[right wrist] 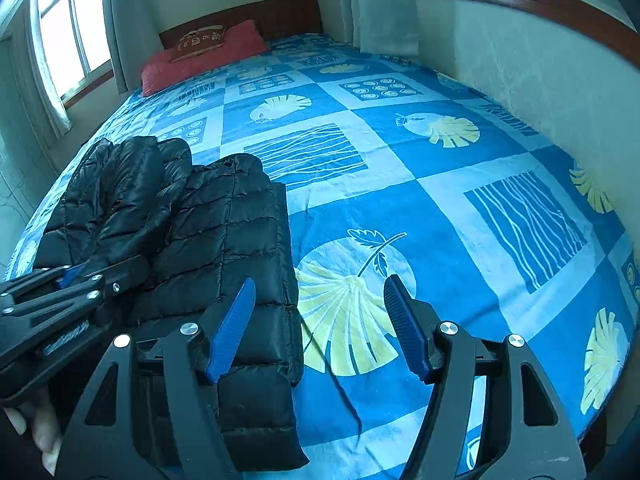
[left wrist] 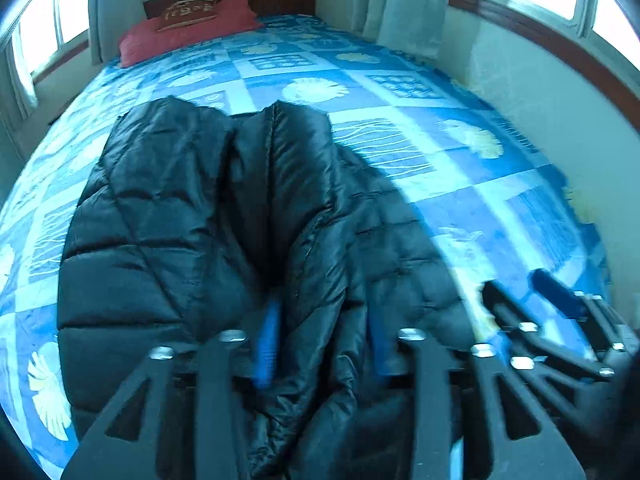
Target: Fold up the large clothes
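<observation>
1. Left wrist view: the black quilted puffer jacket [left wrist: 208, 216] lies partly folded on the blue leaf-patterned bedspread [left wrist: 420, 128], towards the near left side of the bed, probably so both grippers can reach it from the bed's edge.
2. The left gripper [left wrist: 324, 344] hangs over the jacket's near end with its blue ribbed pads apart; blur hides any contact, but nothing looks pinched.
3. Right wrist view: the right gripper [right wrist: 320, 328] stands wide open, gripping nothing, straddling the jacket's right edge, one pad over the cloth and one over the bedspread.
4. The jacket's shell is glossy and slippery-looking, stitched into puffy squares; a sleeve lies doubled over the body.
5. A red pillow [right wrist: 208, 54] rests by the wooden headboard [right wrist: 280, 14], well apart from the jacket.
</observation>
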Tool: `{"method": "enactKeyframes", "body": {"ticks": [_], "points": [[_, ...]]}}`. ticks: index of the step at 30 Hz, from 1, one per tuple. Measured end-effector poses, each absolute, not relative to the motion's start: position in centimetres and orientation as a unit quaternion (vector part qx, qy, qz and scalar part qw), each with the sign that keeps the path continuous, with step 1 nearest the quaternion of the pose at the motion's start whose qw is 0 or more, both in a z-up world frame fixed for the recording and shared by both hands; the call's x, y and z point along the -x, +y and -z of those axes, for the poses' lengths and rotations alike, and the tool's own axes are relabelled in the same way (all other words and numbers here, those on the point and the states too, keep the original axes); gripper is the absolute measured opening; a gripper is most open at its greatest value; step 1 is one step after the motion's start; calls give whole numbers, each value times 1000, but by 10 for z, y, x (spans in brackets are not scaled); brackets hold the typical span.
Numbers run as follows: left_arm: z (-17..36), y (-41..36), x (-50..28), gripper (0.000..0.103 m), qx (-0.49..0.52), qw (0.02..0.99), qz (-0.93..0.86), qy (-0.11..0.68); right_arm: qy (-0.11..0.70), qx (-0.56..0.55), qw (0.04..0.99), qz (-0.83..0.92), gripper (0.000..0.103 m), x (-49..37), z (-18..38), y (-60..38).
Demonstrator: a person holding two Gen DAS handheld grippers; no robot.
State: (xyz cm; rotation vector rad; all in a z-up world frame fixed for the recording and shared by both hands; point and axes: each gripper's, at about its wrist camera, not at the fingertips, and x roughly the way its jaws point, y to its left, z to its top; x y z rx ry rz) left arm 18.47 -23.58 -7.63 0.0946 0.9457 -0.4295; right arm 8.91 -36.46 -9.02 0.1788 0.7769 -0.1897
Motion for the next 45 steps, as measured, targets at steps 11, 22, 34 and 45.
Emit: {"method": "enactKeyframes", "body": {"ticks": [11,22,34,45], "points": [[30,-228,-154,64,-6,874,239,423,355,-75,926,103,67,-65,62,-356],[12,-125,-154,73,14,914,172,368,349,-102,931,16,81,-80,38,-309],[83,-43,-195,73,86,896,107,422,465,-125,876,-29,83,-177,87,-271],[79,-51,-200,73,104,896,143,407,414,-114,902,-36,15,-159,70,-281]]}}
